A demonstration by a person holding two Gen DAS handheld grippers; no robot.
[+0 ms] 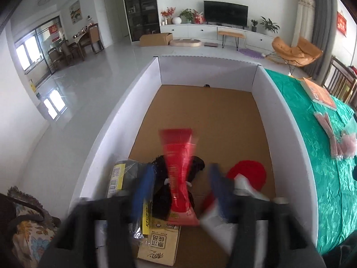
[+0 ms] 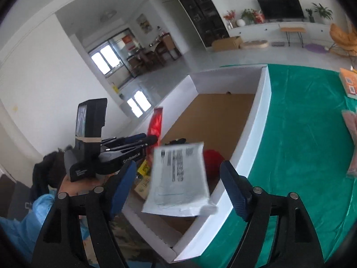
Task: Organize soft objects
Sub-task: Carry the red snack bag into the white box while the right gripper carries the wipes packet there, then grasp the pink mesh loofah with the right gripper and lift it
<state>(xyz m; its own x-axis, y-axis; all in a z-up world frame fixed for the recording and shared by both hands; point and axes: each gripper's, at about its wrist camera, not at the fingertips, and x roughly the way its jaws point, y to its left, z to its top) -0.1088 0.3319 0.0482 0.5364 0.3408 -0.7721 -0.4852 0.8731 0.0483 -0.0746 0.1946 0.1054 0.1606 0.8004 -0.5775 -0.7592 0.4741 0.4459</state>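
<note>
Left wrist view, left tongs (image 1: 180, 192): apart, nothing pinched; blurred.
Left wrist view, red packet (image 1: 179, 174): between the blue pads but free of both, long axis running straight ahead of the tongs, over the box (image 1: 142, 84) floor.
Left wrist view, box contents: black fabric (image 1: 196, 165) under the packet, red round piece (image 1: 247, 172) right of the tongs.
Right wrist view, right tongs (image 2: 178, 189): apart, clamped on nothing.
Right wrist view, white pouch (image 2: 178, 181): between the pads, clear of both, blurred, over the box's near corner, apparently dropping.
Right wrist view, next pickup: pink packets (image 2: 352, 143) lie far right of the tongs on the green tabletop (image 2: 301, 134); right hand nearer, by my judgement.
</note>
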